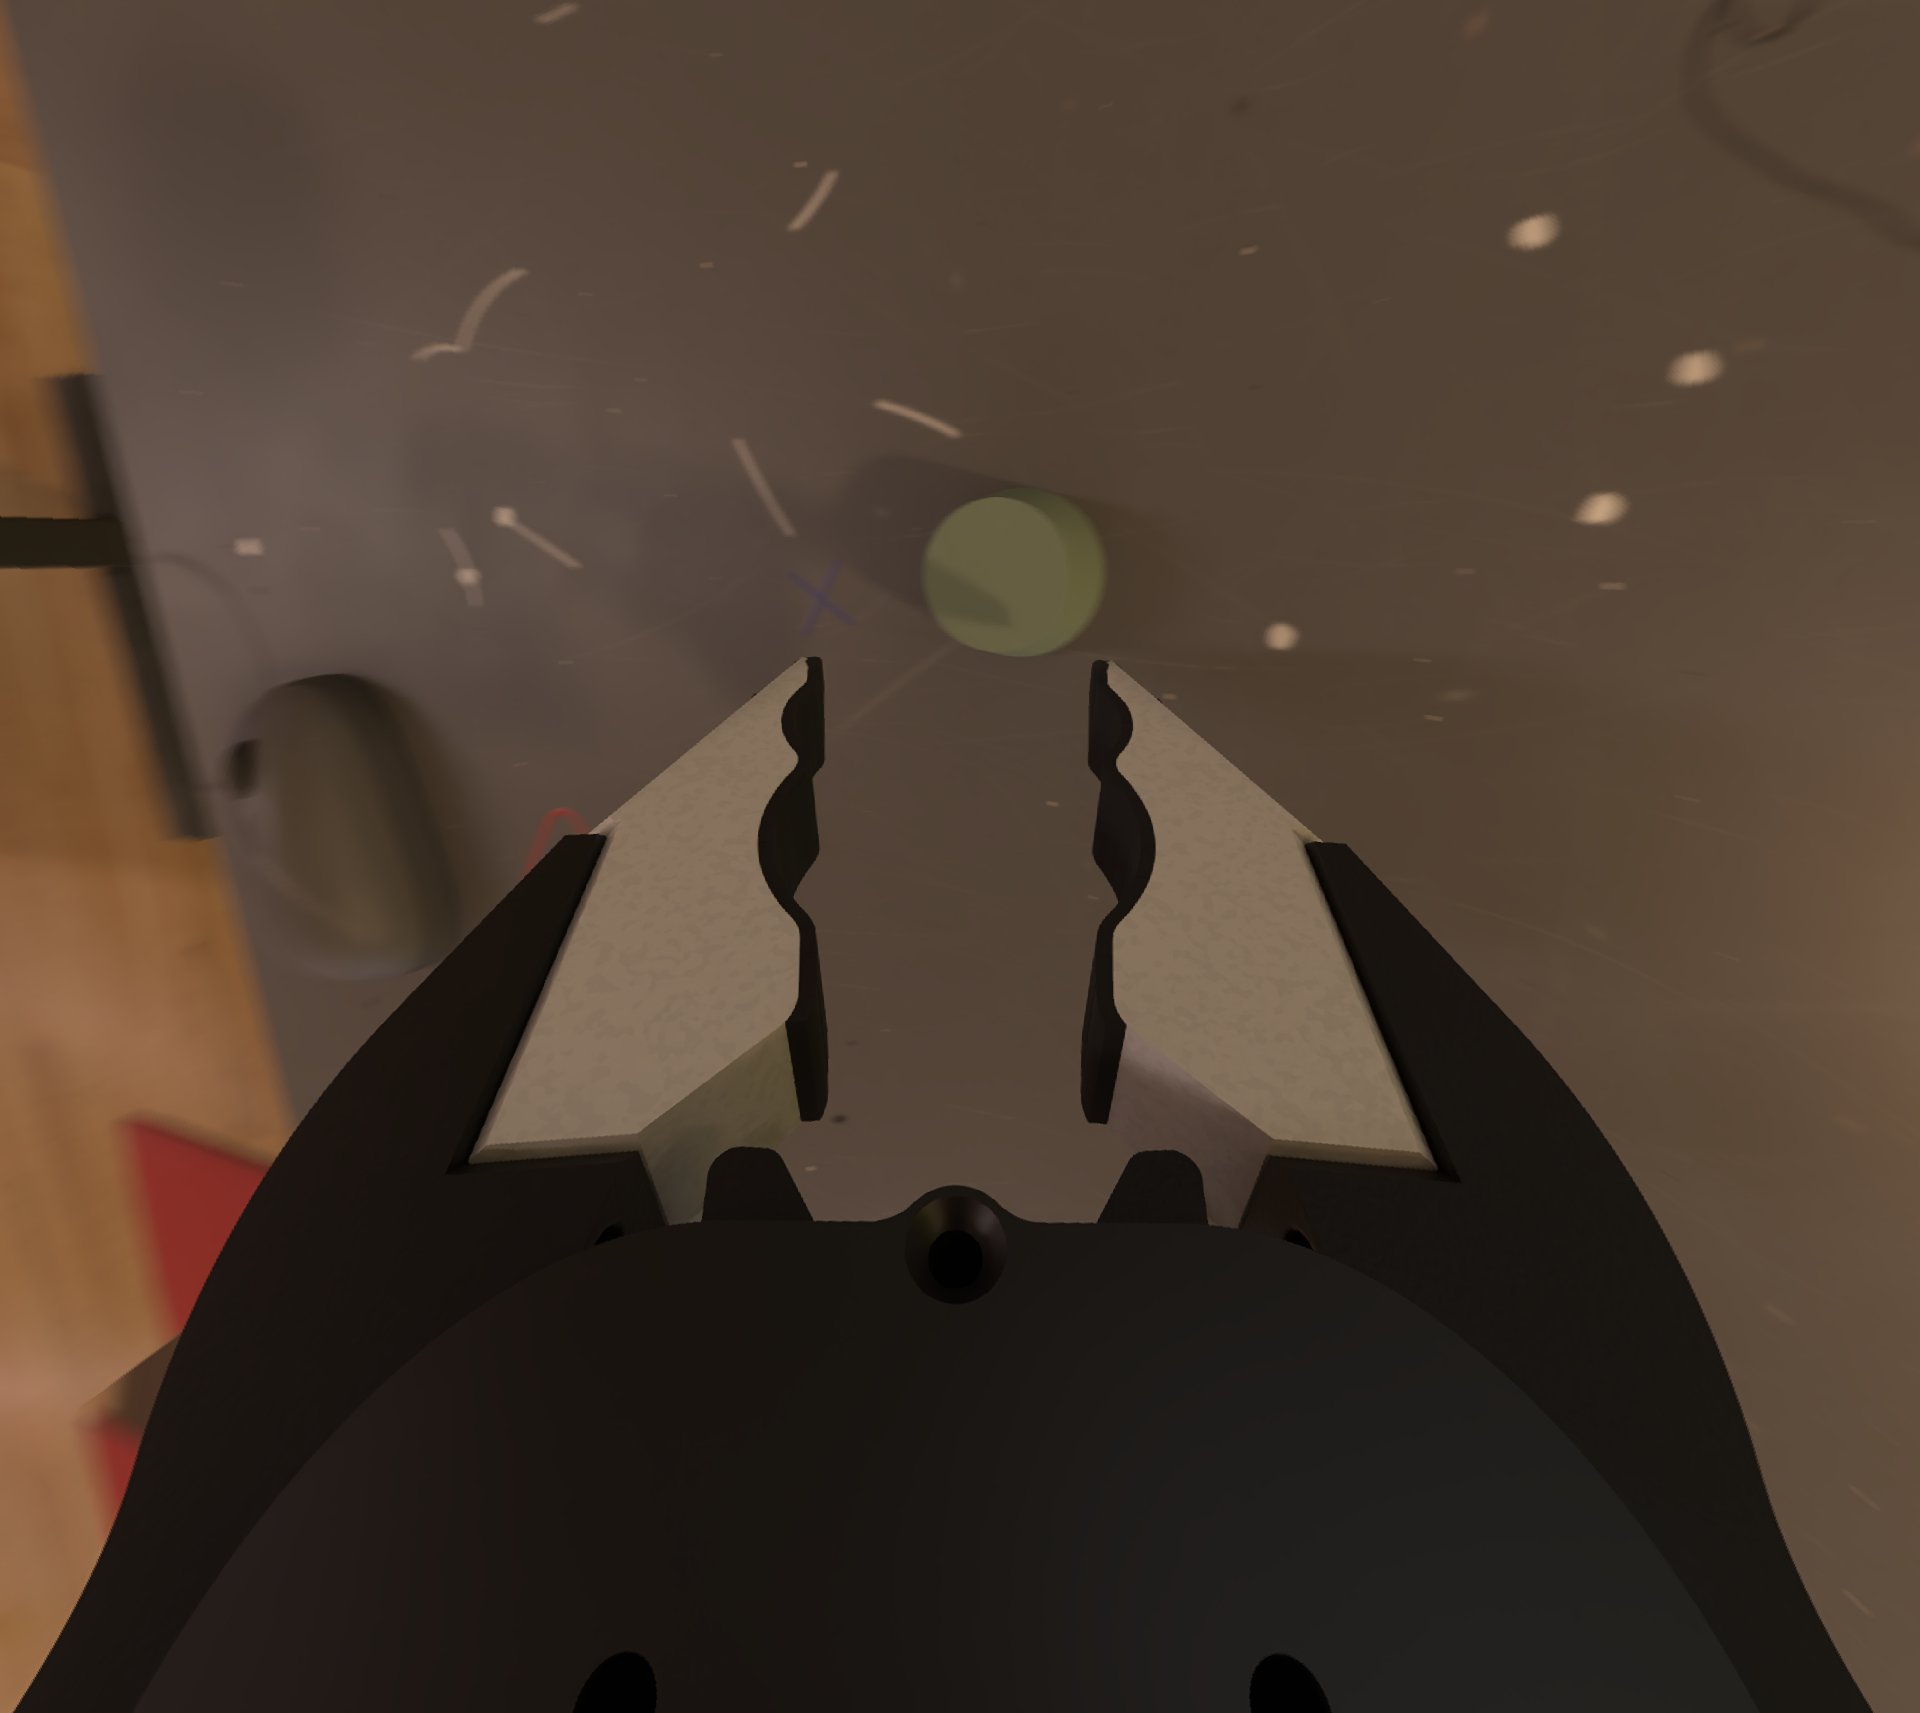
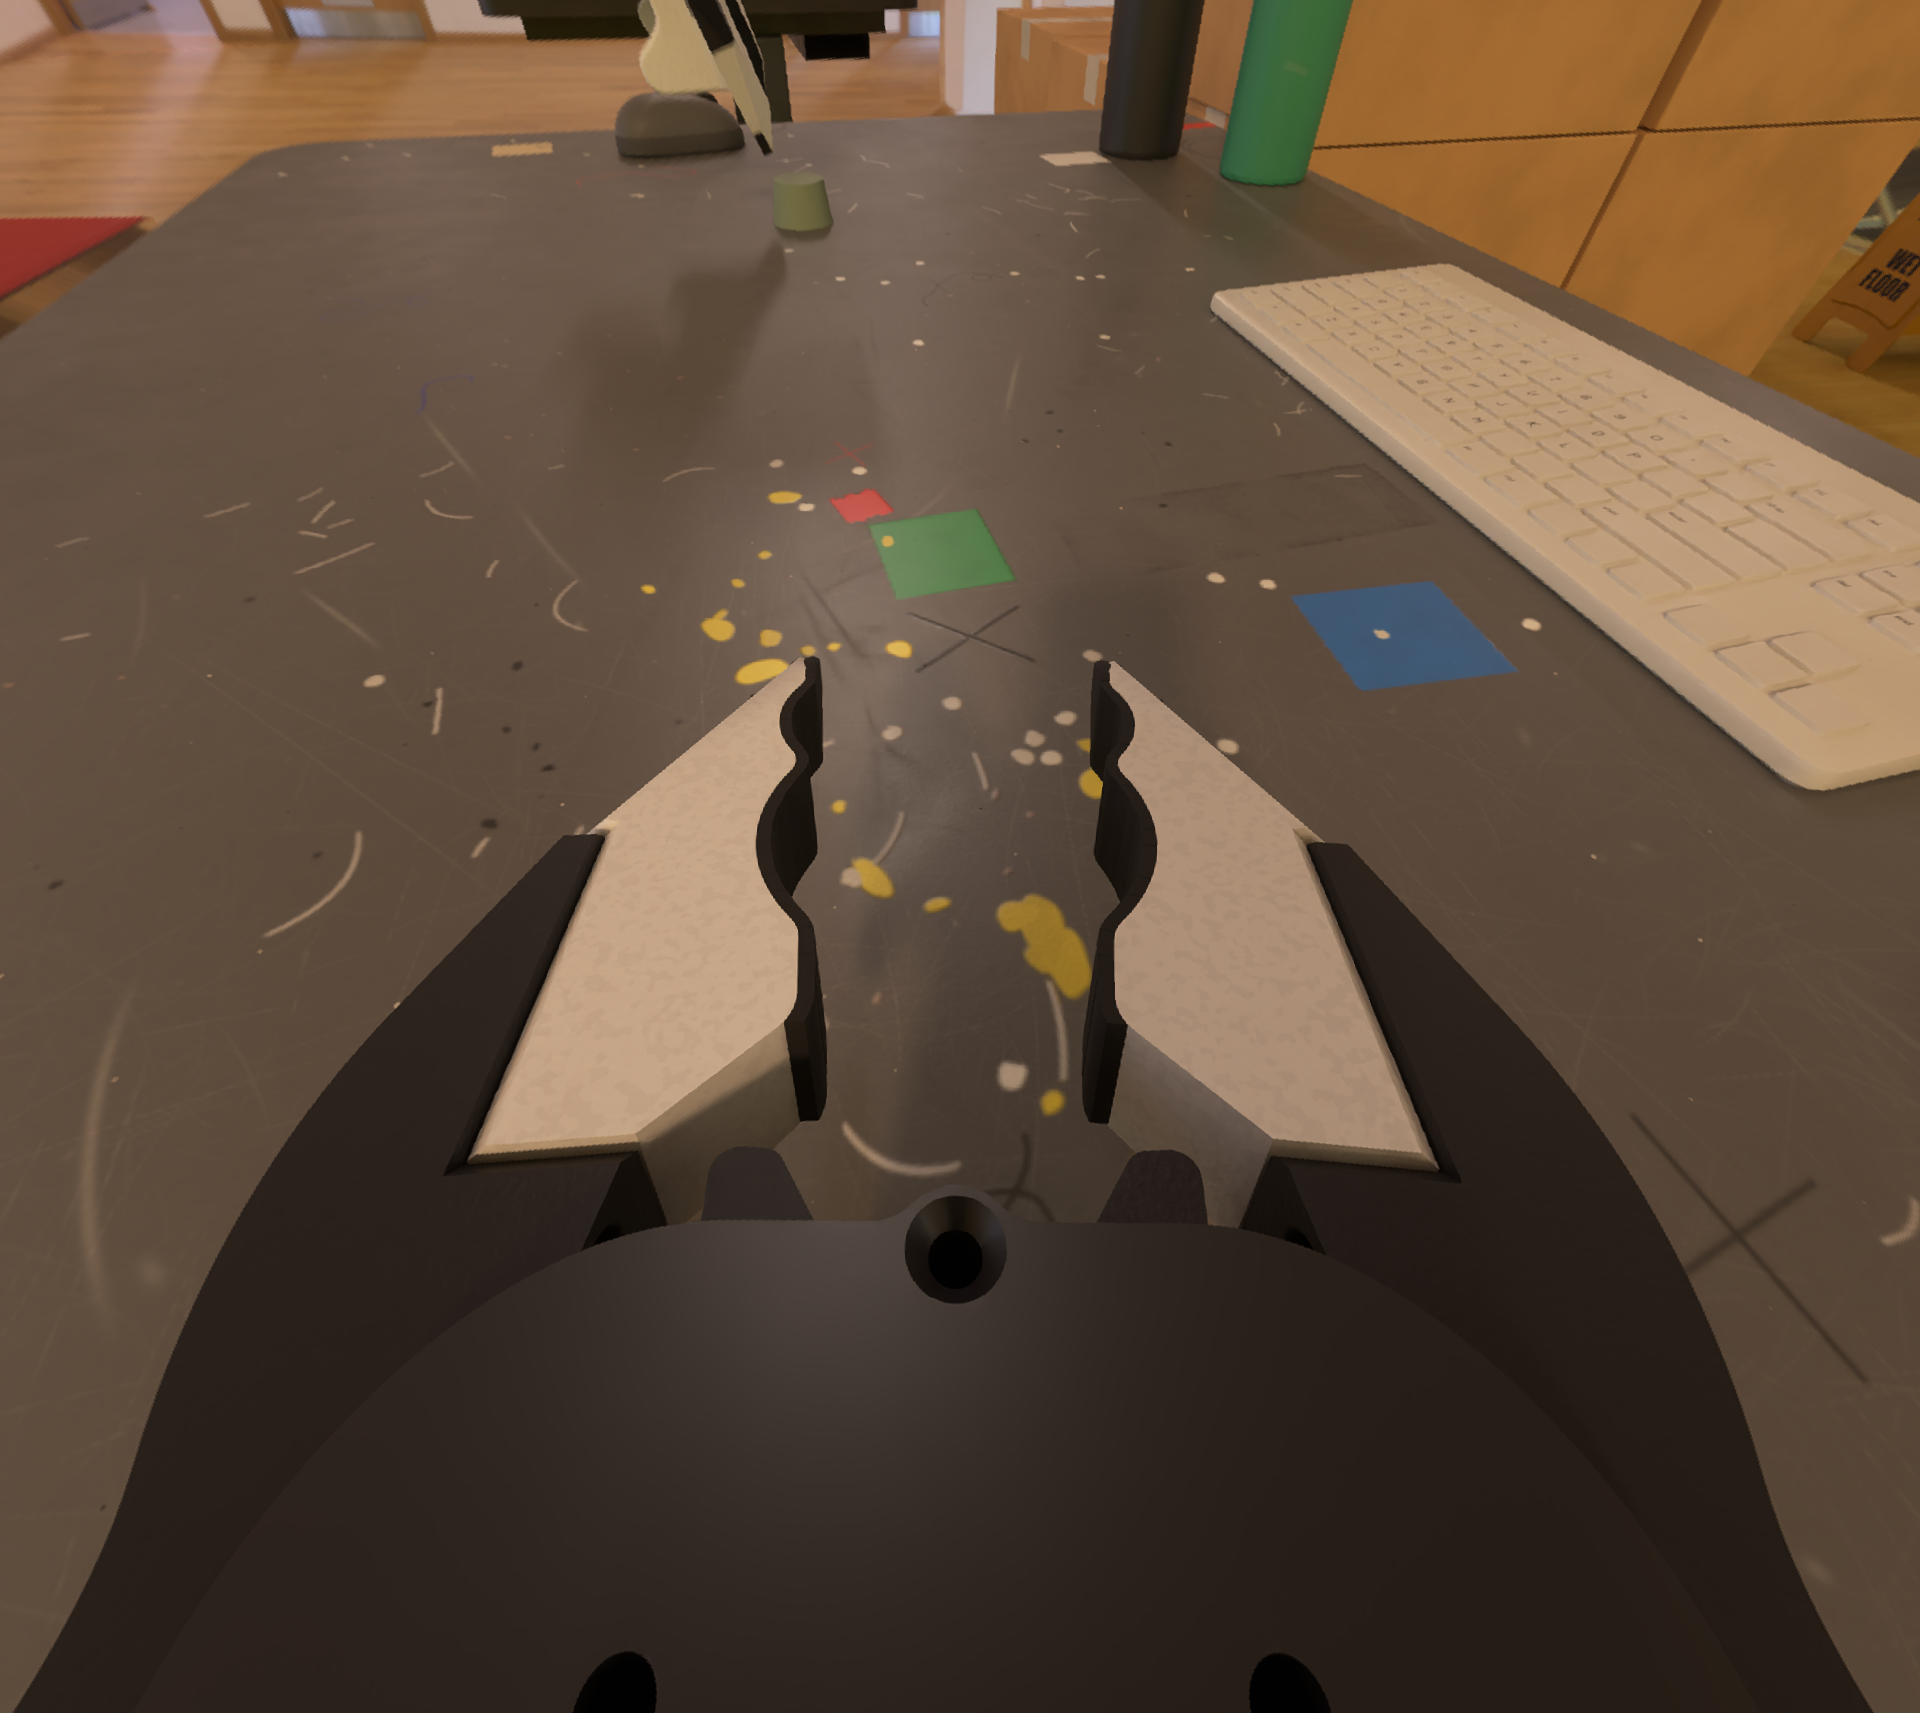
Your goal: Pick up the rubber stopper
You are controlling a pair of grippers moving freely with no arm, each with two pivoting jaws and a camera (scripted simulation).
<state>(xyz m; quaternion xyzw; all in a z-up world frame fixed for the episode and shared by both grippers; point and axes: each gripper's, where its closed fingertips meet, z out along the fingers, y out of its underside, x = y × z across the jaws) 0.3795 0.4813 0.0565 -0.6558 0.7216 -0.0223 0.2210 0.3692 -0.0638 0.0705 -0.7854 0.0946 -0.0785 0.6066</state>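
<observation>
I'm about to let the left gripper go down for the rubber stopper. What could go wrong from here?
1. In the left wrist view the stopper sits right of the line between the open fingers of the left gripper, so the right finger may land on it and knock it over.
2. The stopper narrows toward its top, so it could squirt out of a high pinch.
3. The grey mouse lies close by and might get bumped.

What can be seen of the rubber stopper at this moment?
The rubber stopper is a small, dull olive-green plug with a matte look, tapered: narrower flat top, wider base. It stands upright on the grey table, far from the right gripper. In the left wrist view it shows from above as a round disc, just ahead of the open left gripper, slightly right of the gap. Nothing but the table touches it; the left gripper's fingertips are above and beside it.
</observation>
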